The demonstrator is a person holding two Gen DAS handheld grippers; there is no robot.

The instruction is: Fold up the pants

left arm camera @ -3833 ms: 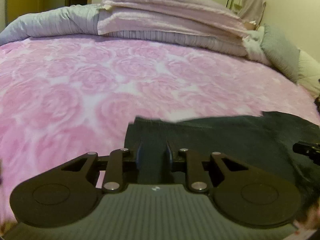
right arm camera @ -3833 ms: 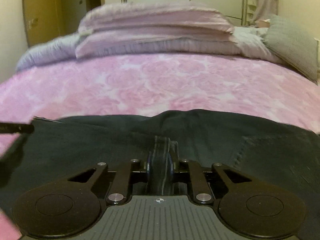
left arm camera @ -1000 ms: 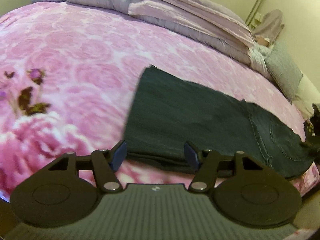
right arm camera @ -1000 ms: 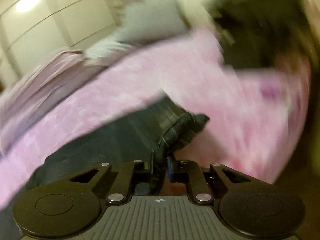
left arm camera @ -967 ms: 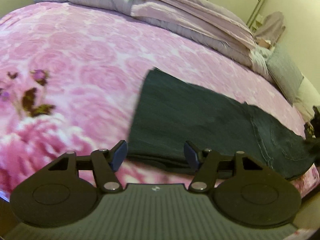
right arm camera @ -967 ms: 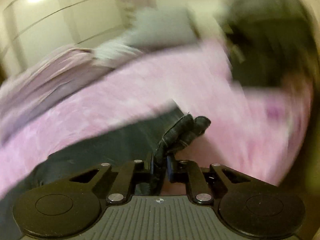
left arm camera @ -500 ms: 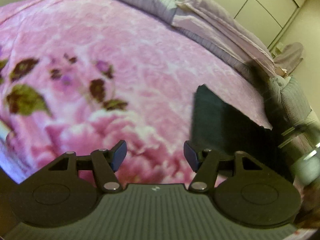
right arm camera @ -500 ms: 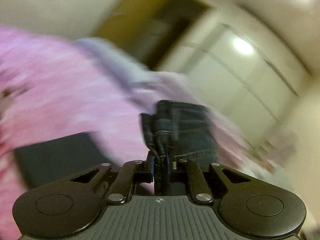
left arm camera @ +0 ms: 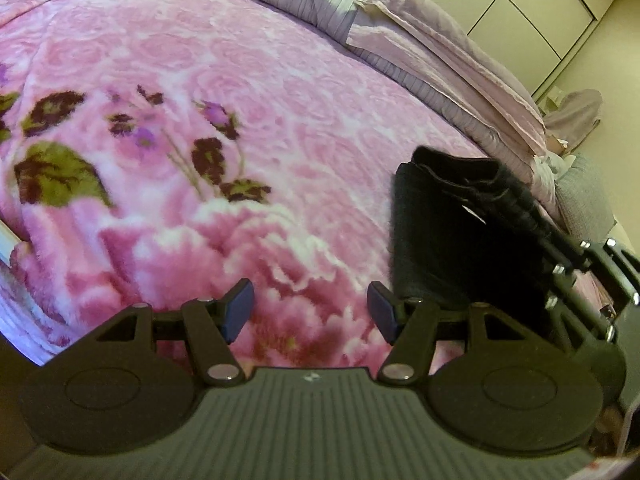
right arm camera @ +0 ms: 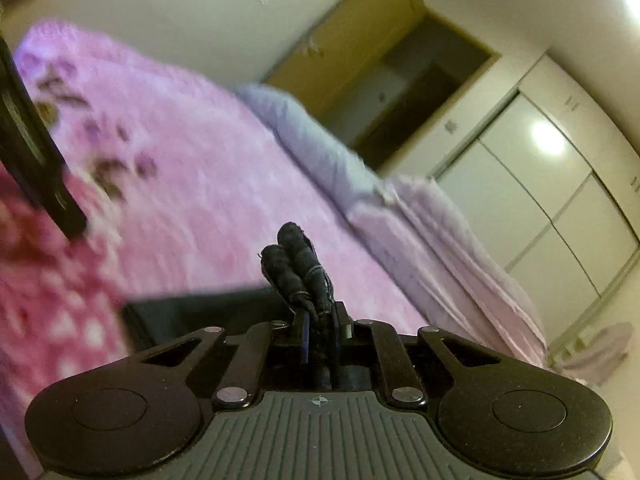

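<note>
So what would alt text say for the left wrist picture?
Dark pants lie doubled over on a pink floral blanket, their upper layer pinched by the right tool at the picture's right edge. The left tool hangs open and empty in the foreground.

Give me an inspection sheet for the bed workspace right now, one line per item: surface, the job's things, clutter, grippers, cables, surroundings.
Surface: pink floral blanket covering the bed.
Job's things: dark pants lying folded over on the blanket; one bunched end is lifted off the bed.
Clutter: stacked lilac bedding and a grey pillow at the far side of the bed.
Grippers: left gripper open over the blanket, nothing between its fingers; right gripper shut on the bunched end of the pants.
Cables: nothing seen.
Surroundings: white wardrobe doors, a wooden door frame, a garment hanging in the corner.
</note>
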